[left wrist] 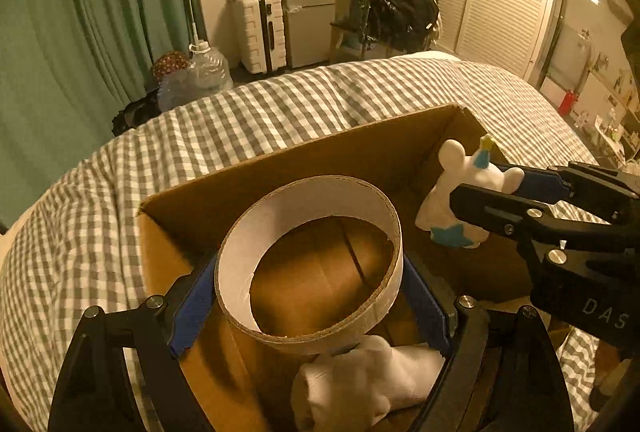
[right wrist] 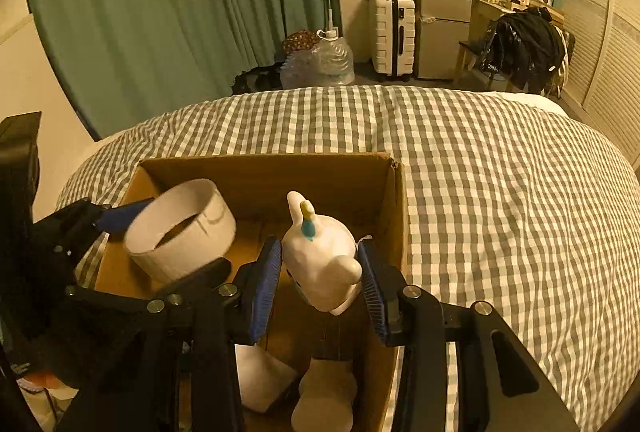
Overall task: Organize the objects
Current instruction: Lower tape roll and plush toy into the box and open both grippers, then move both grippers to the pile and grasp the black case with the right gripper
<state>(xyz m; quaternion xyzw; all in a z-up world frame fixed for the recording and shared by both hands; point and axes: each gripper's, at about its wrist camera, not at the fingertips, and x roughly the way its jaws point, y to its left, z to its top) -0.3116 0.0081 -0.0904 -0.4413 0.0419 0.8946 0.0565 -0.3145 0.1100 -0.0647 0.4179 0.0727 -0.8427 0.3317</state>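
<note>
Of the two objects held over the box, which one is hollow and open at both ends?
The white cardboard ring in the left gripper: the box floor shows through it. The right gripper holds a solid white figurine with blue markings.

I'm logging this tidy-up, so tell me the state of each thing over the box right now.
Left gripper: shut on the white cardboard ring, held over the box.
Right gripper: shut on the white unicorn figurine, upright.
Brown cardboard box: open-topped, on the bed.
White cloth: lying inside the box.
</note>
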